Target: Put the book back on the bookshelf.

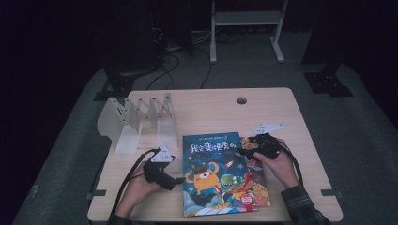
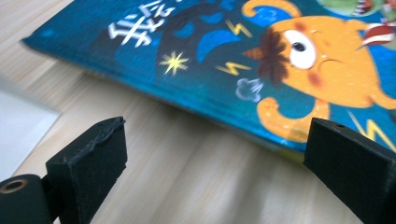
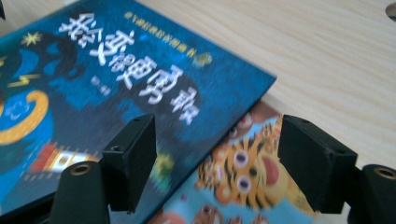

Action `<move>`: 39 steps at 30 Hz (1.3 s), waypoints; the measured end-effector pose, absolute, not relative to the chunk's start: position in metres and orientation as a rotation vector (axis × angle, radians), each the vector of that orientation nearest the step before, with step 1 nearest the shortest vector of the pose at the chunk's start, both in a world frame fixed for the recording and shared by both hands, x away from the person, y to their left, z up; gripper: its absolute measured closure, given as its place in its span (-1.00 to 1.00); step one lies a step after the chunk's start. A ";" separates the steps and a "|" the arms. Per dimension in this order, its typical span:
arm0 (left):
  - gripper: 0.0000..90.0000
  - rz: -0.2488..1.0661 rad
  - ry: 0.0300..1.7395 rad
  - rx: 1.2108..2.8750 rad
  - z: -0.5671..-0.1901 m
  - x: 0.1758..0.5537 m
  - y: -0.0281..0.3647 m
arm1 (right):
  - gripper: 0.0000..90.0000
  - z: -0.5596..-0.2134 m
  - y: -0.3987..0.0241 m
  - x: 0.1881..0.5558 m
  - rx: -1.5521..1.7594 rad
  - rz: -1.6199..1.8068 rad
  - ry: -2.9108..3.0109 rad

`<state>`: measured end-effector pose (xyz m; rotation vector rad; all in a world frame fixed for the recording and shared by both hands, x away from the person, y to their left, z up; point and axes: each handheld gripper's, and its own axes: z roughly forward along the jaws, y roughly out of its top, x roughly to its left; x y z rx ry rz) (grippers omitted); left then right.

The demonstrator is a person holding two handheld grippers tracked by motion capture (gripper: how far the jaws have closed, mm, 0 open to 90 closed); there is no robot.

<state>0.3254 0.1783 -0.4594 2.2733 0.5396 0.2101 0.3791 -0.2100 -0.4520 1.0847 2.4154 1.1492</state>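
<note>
Black foam-faced jaws of the right gripper (image 3: 215,163) stand spread apart right in front of its own camera, straddling the right edge of the blue hardback picture book with the orange monster on its cover (image 3: 126,93); nothing is pinched between them. That blue book lies flat on the pale wooden table (image 1: 281,108), on top of a second picture book with a tiger cover (image 3: 243,168), whose right strip pokes out from beneath.

Across the table, the left gripper (image 2: 215,163) is likewise spread and empty, low over the wood just beside the blue book's left edge. A white accordion-style book rack (image 1: 136,122) stands well apart at the back left.

The main risk, as I judge it, is catching both books at once: the right jaws sit over the seam where the blue cover ends and the tiger cover begins, so a closing bite could take the lower book too, or only the top cover board, which would then flap open. The right gripper view is blurred, so I cannot tell how close the pads are to the cover. From the left, a flat-lying edge gives the lower jaw little to get under, and a push there could slide the stack sideways instead of lifting it.
</note>
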 end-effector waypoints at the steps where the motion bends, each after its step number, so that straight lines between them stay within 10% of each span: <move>1: -0.89 0.204 0.532 2.272 -0.459 0.324 0.175 | -0.41 -0.452 -0.210 0.379 1.085 1.149 2.415; 15: -0.94 0.192 0.459 2.300 -0.464 0.320 0.134 | -0.49 -0.460 -0.208 0.377 1.124 1.158 2.447; 39: -1.00 0.255 0.613 2.178 -0.457 0.355 0.181 | -0.55 -0.467 -0.184 0.380 0.995 1.224 2.562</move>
